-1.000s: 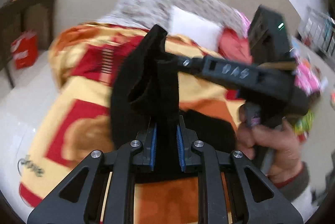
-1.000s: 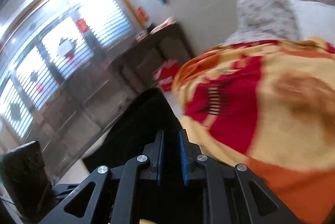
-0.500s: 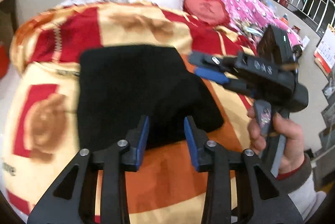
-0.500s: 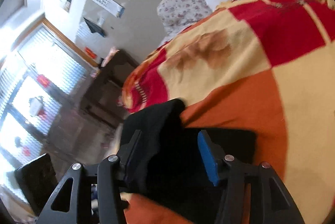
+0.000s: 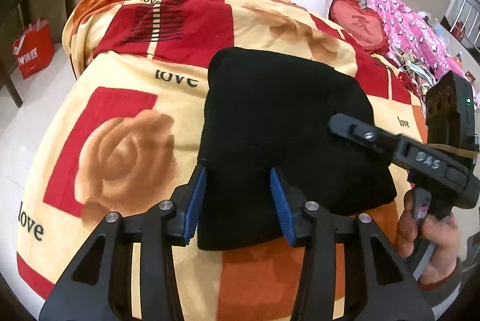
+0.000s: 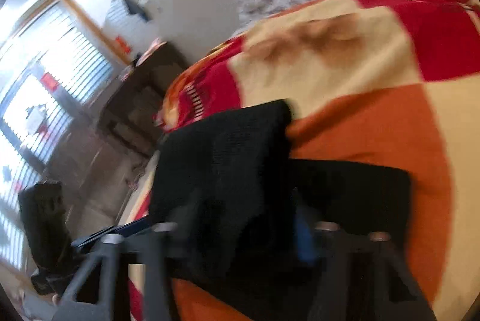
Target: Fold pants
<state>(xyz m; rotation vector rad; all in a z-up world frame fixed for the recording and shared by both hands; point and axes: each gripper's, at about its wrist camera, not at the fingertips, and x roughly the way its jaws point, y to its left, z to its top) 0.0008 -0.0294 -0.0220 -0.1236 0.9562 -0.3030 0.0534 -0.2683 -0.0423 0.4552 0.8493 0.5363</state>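
Two hand-held grippers | left hand-held gripper (image 5: 238, 201) spread, astride near edge of folded black knit pants (image 5: 285, 123) | right hand-held gripper (image 5: 339, 123) over right side, spread unclear | long axis runs away up bed (image 5: 126, 99)

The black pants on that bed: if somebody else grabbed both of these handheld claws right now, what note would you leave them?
Left gripper: open, holding nothing, fingers either side of the near edge of the black pants.
Right gripper: blurred in its own view; from the left camera it looks open over the pants' right side, gripping nothing.
Pants: folded into a compact bundle, lying flat on the patterned blanket.
Done: the fold appears laid down and released.
Left: perhaps smooth or square the bundle, then pull both grippers away.
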